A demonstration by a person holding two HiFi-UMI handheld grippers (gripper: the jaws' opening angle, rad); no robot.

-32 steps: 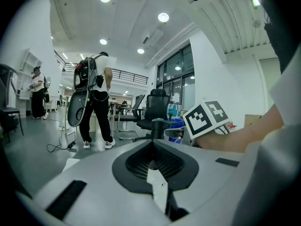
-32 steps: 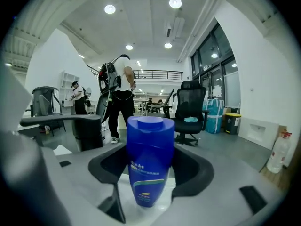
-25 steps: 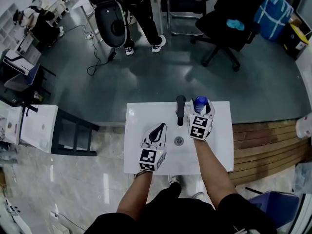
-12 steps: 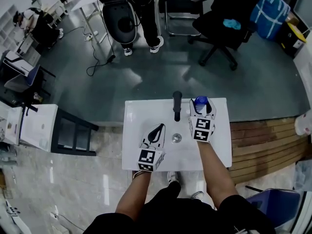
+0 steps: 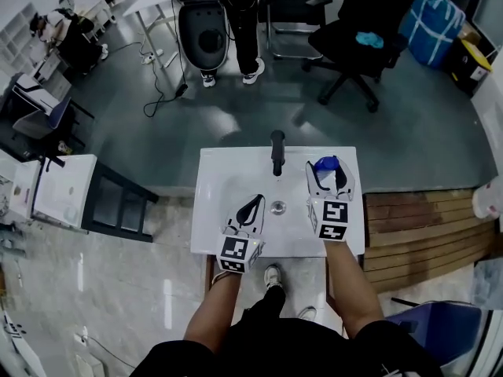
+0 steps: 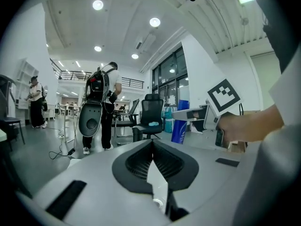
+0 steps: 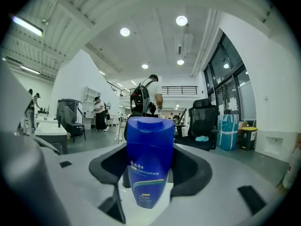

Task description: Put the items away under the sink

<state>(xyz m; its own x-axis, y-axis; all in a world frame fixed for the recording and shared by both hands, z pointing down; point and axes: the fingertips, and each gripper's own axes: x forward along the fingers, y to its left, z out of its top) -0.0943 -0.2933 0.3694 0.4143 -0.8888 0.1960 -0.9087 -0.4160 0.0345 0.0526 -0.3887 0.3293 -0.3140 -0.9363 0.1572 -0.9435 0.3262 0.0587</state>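
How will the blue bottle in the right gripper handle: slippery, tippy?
The blue bottle looks like glossy smooth plastic, so probably slick in the right gripper. Tall and slim, so it may tip when set down.

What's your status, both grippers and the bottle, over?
Left gripper shut, empty. Right gripper shut on blue bottle, held over the sink. Black faucet beside it, apart.

A blue plastic bottle with a printed label stands upright, broad capped end up, clamped in the right gripper above the right side of the white sink.
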